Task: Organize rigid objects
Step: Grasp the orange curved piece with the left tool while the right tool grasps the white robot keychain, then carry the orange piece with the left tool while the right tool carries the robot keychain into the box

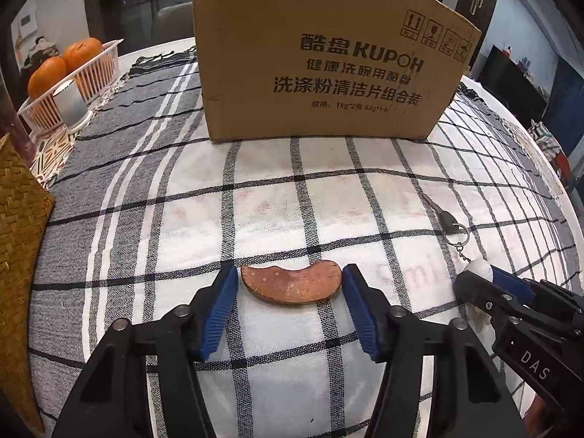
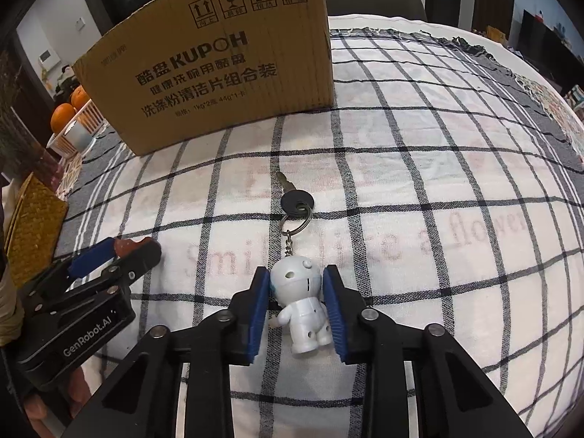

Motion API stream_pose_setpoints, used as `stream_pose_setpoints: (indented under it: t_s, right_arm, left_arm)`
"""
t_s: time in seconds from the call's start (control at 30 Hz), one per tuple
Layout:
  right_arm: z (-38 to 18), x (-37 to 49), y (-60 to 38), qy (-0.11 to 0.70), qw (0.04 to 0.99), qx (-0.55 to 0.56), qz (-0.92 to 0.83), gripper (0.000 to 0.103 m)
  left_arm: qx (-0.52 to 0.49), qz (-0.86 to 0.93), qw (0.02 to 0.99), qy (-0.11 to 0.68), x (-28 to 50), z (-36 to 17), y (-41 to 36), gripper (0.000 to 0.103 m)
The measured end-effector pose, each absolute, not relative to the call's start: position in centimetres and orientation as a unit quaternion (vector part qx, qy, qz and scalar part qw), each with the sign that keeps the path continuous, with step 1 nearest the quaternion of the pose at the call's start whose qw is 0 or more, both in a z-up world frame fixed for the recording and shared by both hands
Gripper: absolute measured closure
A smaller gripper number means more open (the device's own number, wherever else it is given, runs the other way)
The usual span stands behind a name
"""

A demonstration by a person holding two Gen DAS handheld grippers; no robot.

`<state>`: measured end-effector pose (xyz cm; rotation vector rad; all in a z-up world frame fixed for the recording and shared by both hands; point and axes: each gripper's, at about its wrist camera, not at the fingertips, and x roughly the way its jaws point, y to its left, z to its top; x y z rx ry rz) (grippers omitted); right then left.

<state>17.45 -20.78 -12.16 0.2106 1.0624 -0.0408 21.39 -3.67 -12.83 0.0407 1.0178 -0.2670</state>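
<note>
Your left tool [image 1: 291,284] has its blue pads closed in on the two ends of a flat, brown wooden piece [image 1: 291,284] shaped like a bean with a notched far edge; the piece lies on the cloth just in front of you and is gripped but not lifted. Your right tool [image 2: 296,304] is clamped on the sides of a small white robot figure [image 2: 301,308], whose chain runs away from you to a ring and a black-headed key [image 2: 296,200] lying flat on the cloth. Both grips look made, so the picking-up step is at its start: neither thing appears to have left the worktop, and nothing seems sorted yet. Carrying and placing are still to do, most likely into the cardboard box [image 1: 328,58] standing at the far side, though its inside is hidden from here. The worktop is covered by a white cloth [image 1: 284,204] with a dark check and faint pink lettering. Far left sits a white plastic basket [image 1: 98,73] with oranges [image 1: 82,53], and a woven straw piece [image 1: 20,226] lies at the near left edge. Beyond, you can see dark doors and a dim room.
</note>
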Motion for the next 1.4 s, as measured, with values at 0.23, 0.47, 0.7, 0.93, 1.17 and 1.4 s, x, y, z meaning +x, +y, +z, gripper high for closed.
stream_pose_setpoints:
  t_s: [0.23, 0.47, 0.7, 0.93, 1.17, 1.4]
  right_arm:
    - [-12.0, 17.2, -20.8, 0.504, 0.857, 0.102, -0.015, 0.074]
    - [-11.2, 16.8, -20.8, 0.494, 0.863, 0.106, -0.006, 0.074]
    - [-9.8, 16.6, -20.7, 0.478, 0.872, 0.105, 0.004, 0.074]
    - [-8.0, 16.3, -20.7, 0.456, 0.883, 0.107, 0.014, 0.074]
    - [-5.7, 16.4, -20.6, 0.431, 0.896, 0.108, 0.023, 0.074]
    - [-3.4, 16.8, -20.6, 0.403, 0.908, 0.108, 0.031, 0.074]
  left_arm:
    - [0.018, -0.134, 0.867, 0.48, 20.9, -12.4, -3.5, 0.047]
    - [0.02, -0.135, 0.875, 0.464, 19.8, -10.8, -3.3, 0.047]
    - [0.017, -0.137, 0.883, 0.449, 19.0, -9.3, -3.0, 0.047]
    - [0.006, -0.142, 0.889, 0.435, 18.2, -7.5, -2.7, 0.047]
    - [0.004, -0.14, 0.904, 0.404, 18.2, -4.9, -2.6, 0.047]
    - [0.002, -0.143, 0.916, 0.375, 18.8, -2.2, -2.5, 0.047]
